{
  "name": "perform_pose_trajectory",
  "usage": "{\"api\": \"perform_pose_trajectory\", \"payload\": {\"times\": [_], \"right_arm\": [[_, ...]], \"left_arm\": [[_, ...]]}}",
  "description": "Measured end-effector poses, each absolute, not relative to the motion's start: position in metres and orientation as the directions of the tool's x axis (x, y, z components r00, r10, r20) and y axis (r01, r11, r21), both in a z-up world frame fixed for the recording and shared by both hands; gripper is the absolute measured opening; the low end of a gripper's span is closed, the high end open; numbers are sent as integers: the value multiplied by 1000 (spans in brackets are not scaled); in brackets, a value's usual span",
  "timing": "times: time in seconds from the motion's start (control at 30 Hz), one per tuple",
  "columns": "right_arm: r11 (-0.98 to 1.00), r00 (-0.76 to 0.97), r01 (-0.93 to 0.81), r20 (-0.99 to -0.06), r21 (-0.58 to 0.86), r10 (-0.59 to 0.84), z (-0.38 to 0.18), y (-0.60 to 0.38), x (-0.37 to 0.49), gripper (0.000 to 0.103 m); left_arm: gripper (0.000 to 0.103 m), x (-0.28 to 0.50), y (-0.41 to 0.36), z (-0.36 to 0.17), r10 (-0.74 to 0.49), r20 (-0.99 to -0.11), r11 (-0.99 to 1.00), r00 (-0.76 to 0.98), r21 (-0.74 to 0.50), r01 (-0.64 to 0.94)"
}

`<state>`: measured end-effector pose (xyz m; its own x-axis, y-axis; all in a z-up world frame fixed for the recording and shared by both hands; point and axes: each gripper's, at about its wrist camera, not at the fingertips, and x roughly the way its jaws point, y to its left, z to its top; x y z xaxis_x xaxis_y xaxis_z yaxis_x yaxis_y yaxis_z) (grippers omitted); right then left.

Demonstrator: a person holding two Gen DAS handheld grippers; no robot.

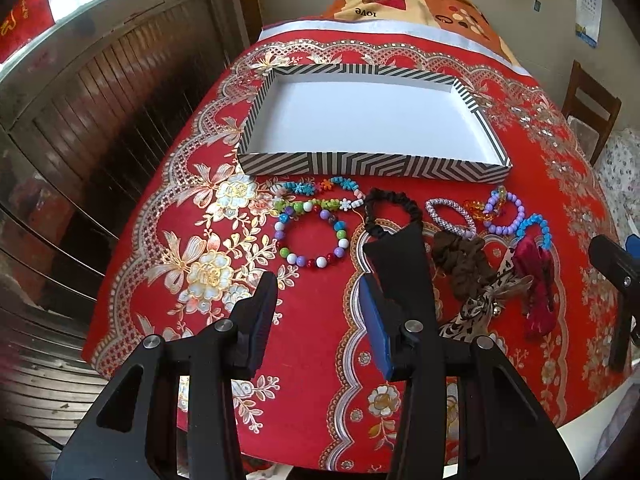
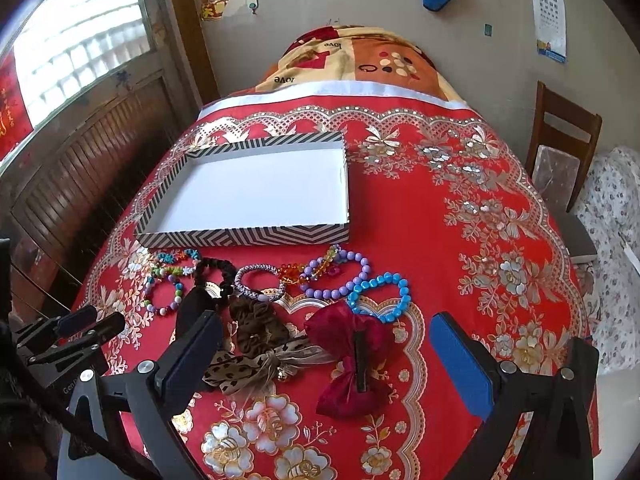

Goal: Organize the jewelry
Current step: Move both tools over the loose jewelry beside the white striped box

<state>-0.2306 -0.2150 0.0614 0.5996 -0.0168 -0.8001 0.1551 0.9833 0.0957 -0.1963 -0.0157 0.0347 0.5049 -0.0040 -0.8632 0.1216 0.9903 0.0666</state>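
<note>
Dark red bow's black clip (image 2: 361, 360), plain only from right claw (image 2: 326, 354).

red tablecloth (image 2: 400, 208), striped box (image 2: 248, 236) (open), bracelets (image 2: 340, 276)

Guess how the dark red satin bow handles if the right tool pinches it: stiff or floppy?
The dark red satin bow looks puffy and creased, so probably soft and light, collapsing under a pinch. Its sheen hints it may slip between pads. The black clip across its middle seems the only rigid part, likely the best hold. The right tool is open around it.
</note>
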Motion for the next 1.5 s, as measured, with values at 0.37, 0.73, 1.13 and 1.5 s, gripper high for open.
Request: {"api": "perform_pose_trajectory", "payload": {"times": [0.37,0.73,1.13,1.5], "right_arm": [[984,598,148,-801,95,-13,61,-215,-227,103],[984,601,146,-800,104,-5,63,-214,-222,103],[984,589,140,-808,114,10,59,-211,-212,103],[992,563,34,-823,123,83,43,-200,-189,100]], "left_arm": [[42,-198,-17,32,-22,-873,991,487,45,125],[42,-195,-18,34,-21,-869,990,494,51,131],[42,-197,-14,25,-38,-887,989,460,34,147],[42,-160,24,21,-64,-901,996,429,-34,78]]}}
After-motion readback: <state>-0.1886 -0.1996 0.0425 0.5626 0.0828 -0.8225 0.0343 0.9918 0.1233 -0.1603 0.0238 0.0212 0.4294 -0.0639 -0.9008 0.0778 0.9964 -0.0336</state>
